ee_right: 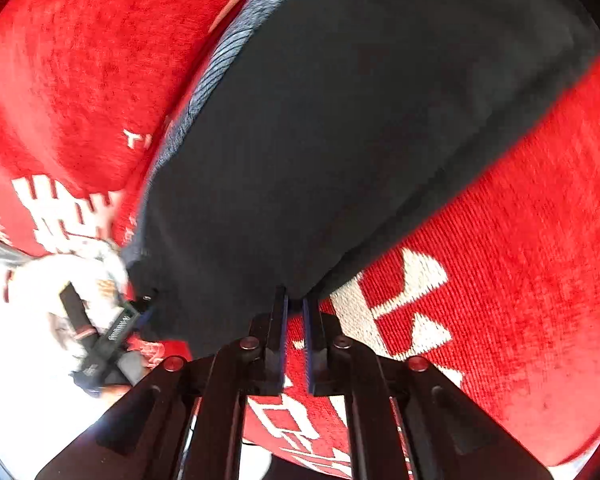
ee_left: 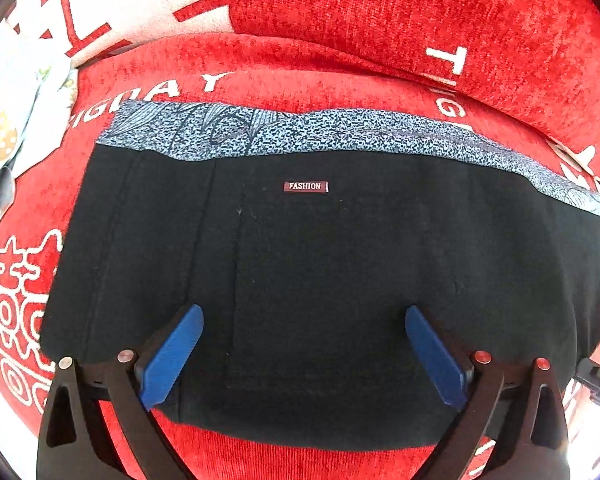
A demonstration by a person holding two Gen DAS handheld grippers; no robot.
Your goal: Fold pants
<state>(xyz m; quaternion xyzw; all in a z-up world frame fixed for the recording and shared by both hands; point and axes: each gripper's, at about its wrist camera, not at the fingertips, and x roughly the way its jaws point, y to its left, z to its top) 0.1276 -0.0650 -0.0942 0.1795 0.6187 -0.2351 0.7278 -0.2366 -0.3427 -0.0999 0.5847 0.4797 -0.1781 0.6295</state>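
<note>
The black pants (ee_left: 340,280) lie folded flat on the red blanket (ee_left: 380,8), so the left gripper (ee_left: 304,344) hovers above with jaws wide, while the right gripper (ee_right: 296,308) pinches their near corner (ee_right: 300,292), jaws nearly shut.

The pants (ee_left: 324,280) were matt black knit cloth, smooth, with a woven label (ee_left: 305,187) stitched on and a speckled blue printed cloth band (ee_left: 300,132) along one edge. Beneath them lay a red blanket (ee_left: 380,20), chenille-like, ribbed and fuzzy, with white woven lettering. My left gripper (ee_left: 304,356) had matt blue plastic pads (ee_left: 172,356) on black matt arms with shiny metal pins (ee_left: 125,356).
</note>
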